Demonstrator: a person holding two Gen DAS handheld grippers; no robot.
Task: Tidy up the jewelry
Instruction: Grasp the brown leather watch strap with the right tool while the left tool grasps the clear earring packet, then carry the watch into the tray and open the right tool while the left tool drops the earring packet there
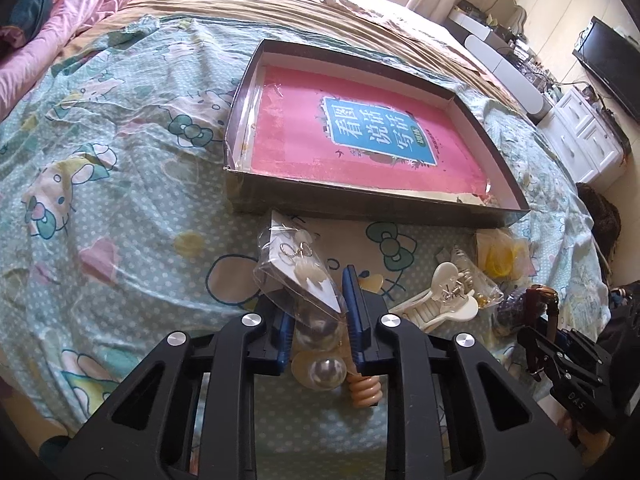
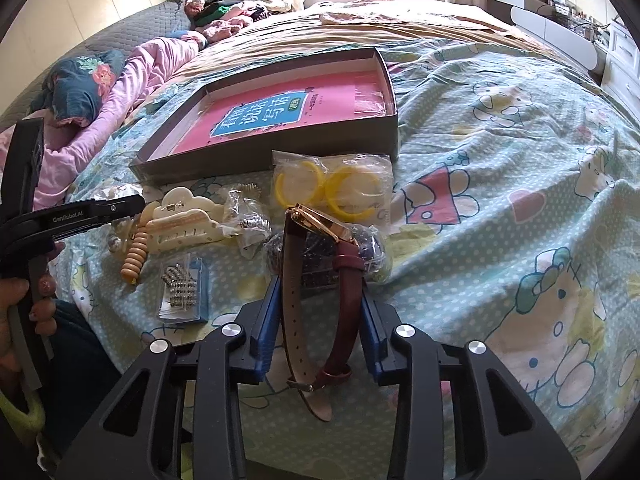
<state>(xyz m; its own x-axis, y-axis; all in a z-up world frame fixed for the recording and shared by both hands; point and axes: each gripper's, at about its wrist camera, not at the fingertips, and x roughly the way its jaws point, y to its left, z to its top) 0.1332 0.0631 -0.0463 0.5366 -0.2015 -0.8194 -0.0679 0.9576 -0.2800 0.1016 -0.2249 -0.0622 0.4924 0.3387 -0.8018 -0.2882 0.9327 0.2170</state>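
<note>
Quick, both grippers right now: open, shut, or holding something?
Left gripper: shut on the clear plastic packet of ring-and-cream-disc earrings.
Right gripper: shut on the gold-cased wristwatch with a burgundy leather strap.

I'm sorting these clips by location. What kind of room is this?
Most likely a bedroom in a home: the work surface is a bed with a cartoon-print sheet, a pink quilt is bunched near the head, and white drawers stand beside a television.

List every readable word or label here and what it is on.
"看图说话写话": blue panel of the pink book in the box.
"GenRobot.AI": arm of the left gripper.
"DAS": body of the right gripper.
Small print beside the book title: too small to read.
</note>
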